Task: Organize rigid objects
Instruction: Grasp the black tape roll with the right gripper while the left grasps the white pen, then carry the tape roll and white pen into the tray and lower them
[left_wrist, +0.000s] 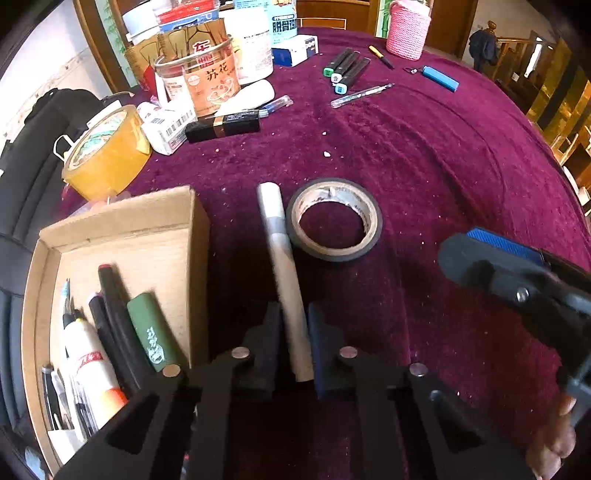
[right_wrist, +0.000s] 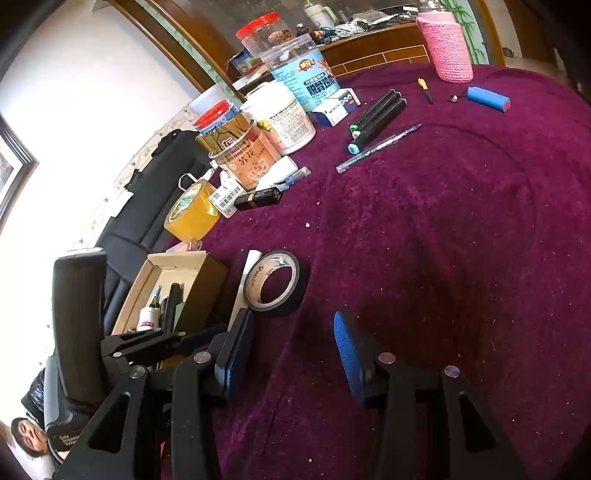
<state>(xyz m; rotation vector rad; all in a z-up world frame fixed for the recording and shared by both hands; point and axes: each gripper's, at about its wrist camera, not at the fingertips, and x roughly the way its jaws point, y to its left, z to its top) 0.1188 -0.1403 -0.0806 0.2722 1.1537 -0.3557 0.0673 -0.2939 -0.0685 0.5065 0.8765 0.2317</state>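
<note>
- Gripping a pale grey marker (left_wrist: 280, 266), the left gripper (left_wrist: 291, 343) has its pads pressed against both sides of the barrel near its lower end; the marker's capped tip points away across the maroon velvet tablecloth (left_wrist: 424, 155).
- Just right of the marker lies a roll of black tape (left_wrist: 334, 219), flat on the cloth and close beside the barrel.
- To the left stands an open cardboard box (left_wrist: 122, 236), already holding a green lighter (left_wrist: 155, 332), a white tube (left_wrist: 92, 365), and several dark pens (left_wrist: 110, 314).
- The right gripper (right_wrist: 291, 354) hangs over bare cloth with its blue-padded jaws parted and nothing between them; the black tape sits just beyond its left finger.
- Farther back on the cloth lie three black markers with green caps (right_wrist: 373, 118), a clear pen (right_wrist: 376, 147), a blue lighter (right_wrist: 487, 98), and a small black-and-yellow pen (right_wrist: 424, 90).
- A roll of yellow packing tape (left_wrist: 107, 151), a black lipstick case (left_wrist: 221, 127), and a cluster of plastic jars (left_wrist: 207, 74) crowd the far left edge.
- A pink knitted cup sleeve (right_wrist: 447, 48) stands at the far side.
</note>
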